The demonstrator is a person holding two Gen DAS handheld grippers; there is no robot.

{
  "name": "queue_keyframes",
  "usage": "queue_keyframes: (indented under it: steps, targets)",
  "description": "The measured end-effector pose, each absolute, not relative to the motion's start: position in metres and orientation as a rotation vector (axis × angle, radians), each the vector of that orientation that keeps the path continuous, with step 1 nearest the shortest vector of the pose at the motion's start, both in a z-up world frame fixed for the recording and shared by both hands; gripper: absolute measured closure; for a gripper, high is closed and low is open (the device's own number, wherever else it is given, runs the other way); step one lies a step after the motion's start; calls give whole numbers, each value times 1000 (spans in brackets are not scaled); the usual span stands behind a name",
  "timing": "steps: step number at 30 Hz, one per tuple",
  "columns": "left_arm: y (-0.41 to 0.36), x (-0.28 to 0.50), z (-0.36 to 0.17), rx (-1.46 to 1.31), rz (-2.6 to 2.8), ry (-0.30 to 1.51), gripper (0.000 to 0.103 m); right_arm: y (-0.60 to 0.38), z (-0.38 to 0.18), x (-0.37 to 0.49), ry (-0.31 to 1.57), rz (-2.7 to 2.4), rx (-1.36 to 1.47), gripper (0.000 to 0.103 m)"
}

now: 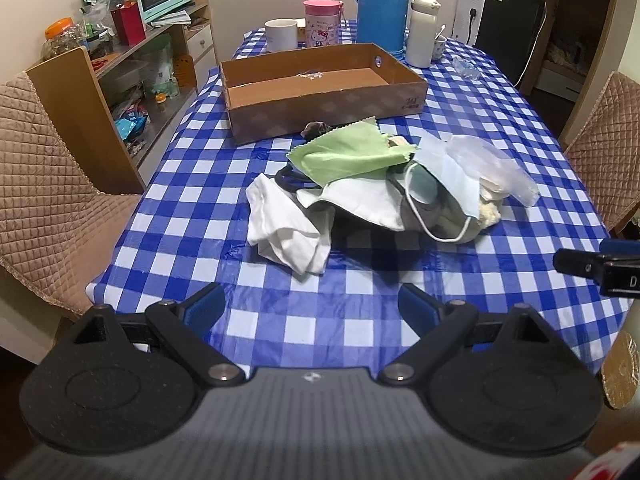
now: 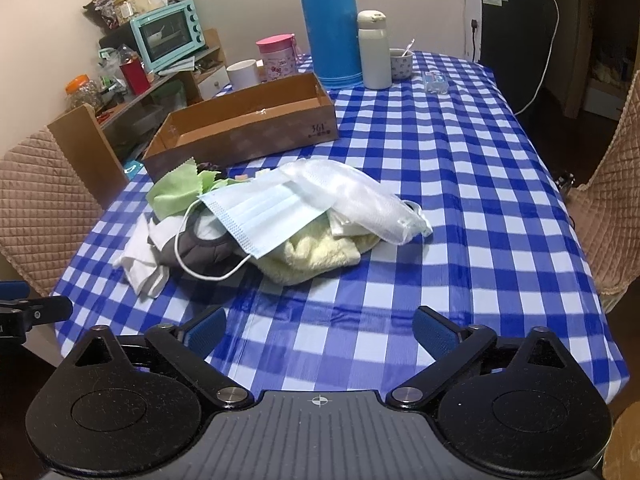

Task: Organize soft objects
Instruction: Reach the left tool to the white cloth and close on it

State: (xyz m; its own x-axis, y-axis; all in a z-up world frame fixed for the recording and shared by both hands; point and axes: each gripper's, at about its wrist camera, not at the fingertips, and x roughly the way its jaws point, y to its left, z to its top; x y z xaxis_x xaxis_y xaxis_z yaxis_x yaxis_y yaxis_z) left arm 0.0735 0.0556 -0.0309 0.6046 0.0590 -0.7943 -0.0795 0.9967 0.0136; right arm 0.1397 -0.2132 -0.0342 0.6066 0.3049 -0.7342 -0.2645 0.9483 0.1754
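1. The pile of soft things sits mid-table on the blue-checked tablecloth point(image 1: 320, 332), just in front of the open cardboard box point(image 1: 320, 96); nothing soft lies in the box.
2. The left wrist view shows the green cloth point(image 1: 344, 152) on top, the white cloth point(image 1: 284, 228) at the pile's near left, and a dark cord loop under the green one.
3. The right wrist view shows more: the face mask point(image 2: 264, 216) spread flat across the pile, a pale yellow fluffy cloth point(image 2: 316, 256) beneath it, and a clear plastic bag point(image 2: 368, 200) over the right side.
4. The left gripper point(image 1: 312, 308) hangs over the near table edge, fingers spread wide, holding nothing.
5. The right gripper point(image 2: 320, 330) does the same, fingers spread and empty; each gripper's tip shows at the edge of the other's view.
6. Bare tablecloth lies between both grippers and the pile, and to the pile's right. Quilted chairs flank the table; the blue thermos point(image 2: 332, 24), bottle and cups stand beyond the box.
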Motion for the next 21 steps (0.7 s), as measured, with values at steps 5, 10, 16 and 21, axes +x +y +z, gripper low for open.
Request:
queue_keyframes:
  steps: [5,10,16,21]
  targets:
    - [62,91,-41,8,70,917,16,-208,-43,154,863,319,49,6]
    - [66,108,-53,42,40,918,22,-205,-52,167,871,303,48,8]
    - [70,127,-67,87,4,910,30,-205,-59,178,875,280,59,9]
    - [73,146,-85,134,-19,916,29,-206,-63,187,893,257,84,9]
